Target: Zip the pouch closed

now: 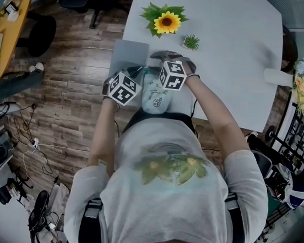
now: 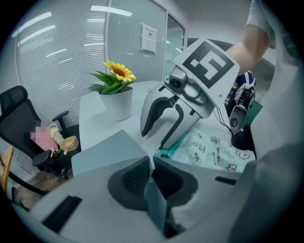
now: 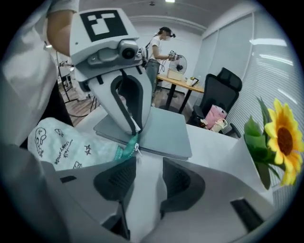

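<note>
A pale mint pouch (image 1: pixel 155 96) printed with doodles lies on the white table (image 1: pixel 233 61) in front of the person, its teal zipper end (image 3: pixel 127 151) pointing at a closed grey laptop (image 1: pixel 128 55). My left gripper (image 2: pixel 151 160) is shut, with a thin strip of the pouch's end pinched between its pads. In the right gripper view its fingers come down onto that teal end. My right gripper (image 3: pixel 145 163) faces it from the other side, jaws open, with bare table between the pads. The small zipper pull (image 3: pixel 137 148) lies just ahead of its fingertips.
A potted sunflower (image 1: pixel 166 22) and a small green plant (image 1: pixel 191 42) stand further back on the table. The laptop (image 3: pixel 161 133) lies right behind the pouch's end. Office chairs (image 3: pixel 223 90) and a person at a desk (image 3: pixel 159 47) are in the background.
</note>
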